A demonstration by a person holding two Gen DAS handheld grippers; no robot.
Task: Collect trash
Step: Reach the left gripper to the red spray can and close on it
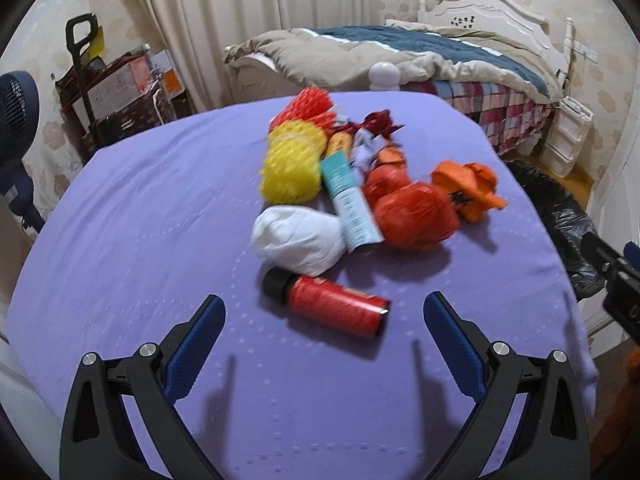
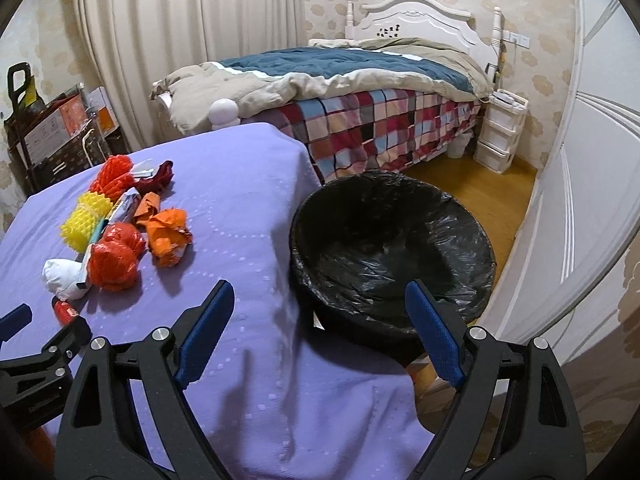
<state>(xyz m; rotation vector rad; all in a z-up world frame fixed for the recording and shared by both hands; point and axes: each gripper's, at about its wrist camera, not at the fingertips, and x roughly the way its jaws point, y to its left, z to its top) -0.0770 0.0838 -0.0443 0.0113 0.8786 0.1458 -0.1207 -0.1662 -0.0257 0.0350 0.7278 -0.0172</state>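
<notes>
A pile of trash lies on the purple-covered table: a red bottle with a black cap, a white crumpled bag, a yellow foam net, a red-orange foam net, a teal-and-white tube, an orange-red plastic bag and orange crumpled paper. My left gripper is open, hovering just in front of the red bottle. My right gripper is open and empty, over the table's right edge beside the black-lined bin. The same pile sits far left in the right wrist view.
A bed with a plaid cover stands behind the table. White drawers are by the headboard. A cart with boxes and a dark fan stand at the left. A white door lies right of the bin.
</notes>
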